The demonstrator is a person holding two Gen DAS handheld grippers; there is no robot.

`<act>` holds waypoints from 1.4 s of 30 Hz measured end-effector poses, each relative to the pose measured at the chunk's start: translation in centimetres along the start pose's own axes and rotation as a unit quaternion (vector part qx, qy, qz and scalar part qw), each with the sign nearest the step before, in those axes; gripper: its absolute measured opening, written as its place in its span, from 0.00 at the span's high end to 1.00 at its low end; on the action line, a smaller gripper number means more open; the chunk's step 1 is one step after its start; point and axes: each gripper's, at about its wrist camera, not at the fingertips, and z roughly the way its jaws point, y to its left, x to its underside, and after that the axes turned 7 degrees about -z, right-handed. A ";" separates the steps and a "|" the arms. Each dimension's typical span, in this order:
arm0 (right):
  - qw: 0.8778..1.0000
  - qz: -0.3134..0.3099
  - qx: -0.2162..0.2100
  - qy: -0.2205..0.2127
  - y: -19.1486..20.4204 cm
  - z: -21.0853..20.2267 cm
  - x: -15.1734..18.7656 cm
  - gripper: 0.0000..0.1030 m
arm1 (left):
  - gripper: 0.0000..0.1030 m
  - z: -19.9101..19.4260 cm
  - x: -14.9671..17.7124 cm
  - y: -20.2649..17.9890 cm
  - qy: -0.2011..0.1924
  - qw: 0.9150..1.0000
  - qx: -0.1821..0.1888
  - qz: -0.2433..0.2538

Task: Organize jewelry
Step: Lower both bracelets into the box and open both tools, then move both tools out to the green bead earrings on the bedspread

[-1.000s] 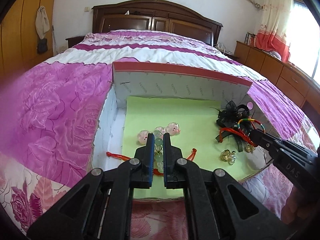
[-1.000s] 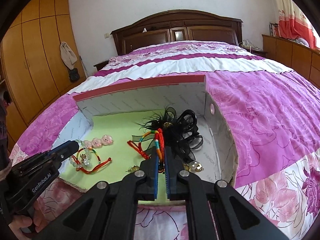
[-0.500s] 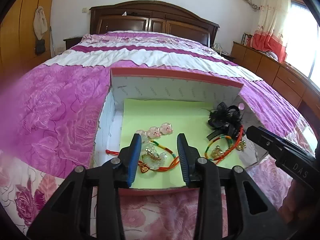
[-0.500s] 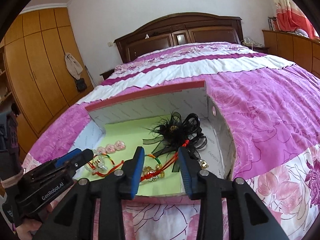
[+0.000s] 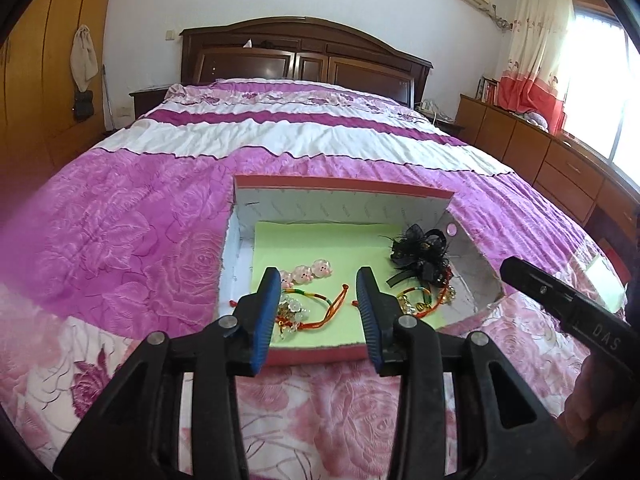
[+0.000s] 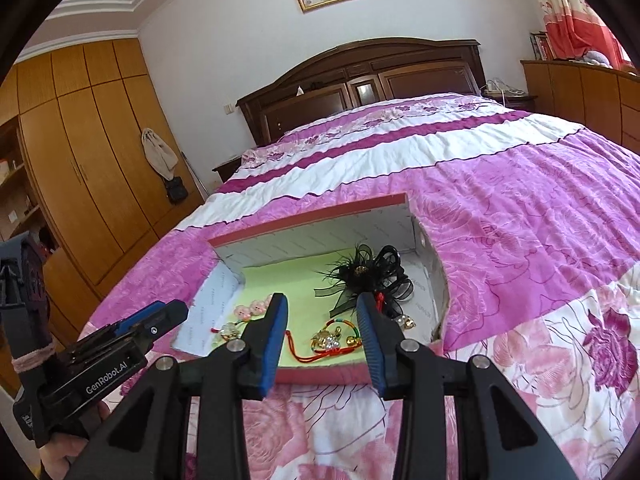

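Note:
A shallow box with a red rim (image 5: 320, 354) and a green paper lining lies on the bed. A corded bracelet with clear beads and pink pig charms (image 5: 304, 308) rests at its front left. A second red-green corded bracelet with gold bells (image 6: 332, 338) rests at the front right, below a black feather hair ornament (image 6: 364, 276). My left gripper (image 5: 318, 280) hovers open above and behind the left bracelet, holding nothing. My right gripper (image 6: 321, 304) hovers open above the right bracelet, also holding nothing. Both bracelets lie loose on the paper.
The box sits on a pink and white floral bedspread (image 5: 140, 240). A dark wooden headboard (image 5: 304, 52) stands far behind. Wooden wardrobes (image 6: 80, 160) line the left wall and low drawers (image 5: 560, 160) the right. A person's hand (image 6: 68, 452) holds the left gripper.
Both grippers were shut on their bracelets a second ago. Both have since opened, let the bracelets drop onto the green paper, and drawn back and up from the box.

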 end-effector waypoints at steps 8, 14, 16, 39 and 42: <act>1.000 -0.001 -0.018 0.017 0.5 -3.1 0.3 0.60 | 0.69 -2.7 0.9 0.2 0.013 1.000 -0.001 0.000; 0.999 -0.012 -0.018 0.035 1.1 -4.9 1.6 0.60 | 0.69 -3.8 2.2 0.5 0.035 0.999 0.004 -0.004; 0.999 -0.015 -0.018 0.041 1.2 -5.4 2.2 0.60 | 0.69 -4.0 2.8 0.5 0.045 0.999 0.005 -0.003; 0.995 -0.010 -0.011 0.095 0.6 -7.1 6.5 0.60 | 0.70 -2.9 9.4 -1.6 0.147 0.988 0.037 0.035; 0.995 -0.006 -0.014 0.102 0.5 -7.0 6.7 0.60 | 0.70 -2.5 9.8 -1.6 0.162 0.985 0.037 0.037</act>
